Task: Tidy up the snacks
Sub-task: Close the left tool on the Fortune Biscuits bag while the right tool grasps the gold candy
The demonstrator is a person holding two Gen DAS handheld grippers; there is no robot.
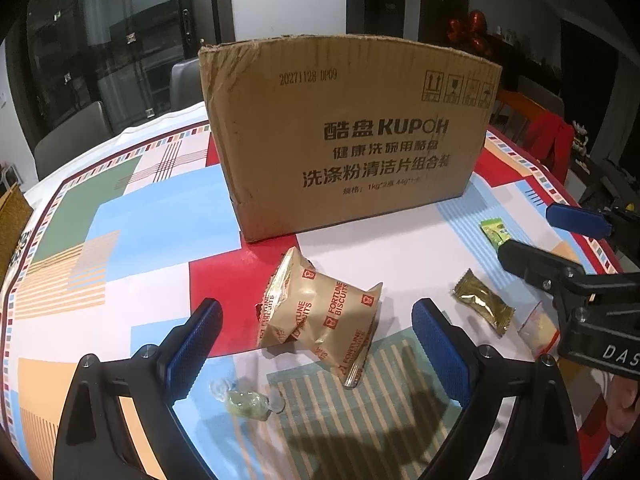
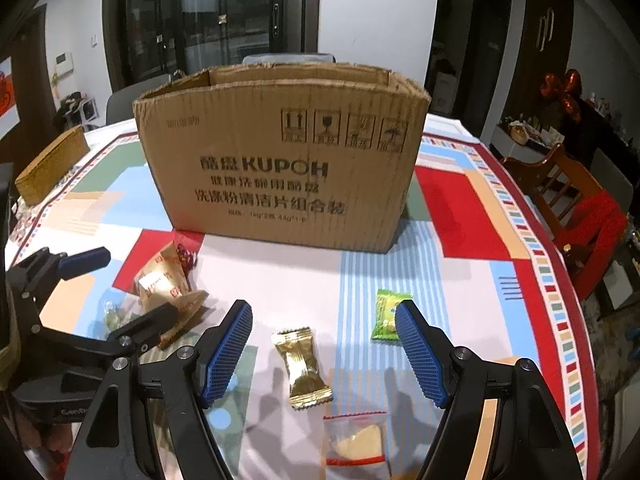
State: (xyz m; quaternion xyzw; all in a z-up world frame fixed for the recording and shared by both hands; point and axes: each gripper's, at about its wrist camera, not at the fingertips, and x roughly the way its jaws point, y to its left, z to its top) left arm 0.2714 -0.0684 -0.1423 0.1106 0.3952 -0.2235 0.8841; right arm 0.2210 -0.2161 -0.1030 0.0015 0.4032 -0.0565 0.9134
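An open brown cardboard box (image 1: 348, 136) (image 2: 280, 160) stands on the table behind the snacks. My left gripper (image 1: 318, 344) is open, its fingers on either side of a gold Fortune Biscuits pack (image 1: 320, 316) (image 2: 164, 284). A clear pale-green candy (image 1: 244, 400) lies near its left finger. My right gripper (image 2: 324, 352) is open above a gold wrapped candy (image 2: 302, 366) (image 1: 484, 300). A green packet (image 2: 388, 314) (image 1: 495, 232) lies by its right finger. A small zip bag with a yellow piece (image 2: 356, 438) (image 1: 538, 330) lies close below. A red-wrapped candy (image 2: 186, 254) lies behind the biscuit pack.
The table has a colourful patterned cloth (image 1: 140, 208) (image 2: 460, 208). A tan woven box (image 2: 52, 164) sits at the far left edge. Chairs (image 2: 572, 200) stand around the table, one wooden with red cloth at right.
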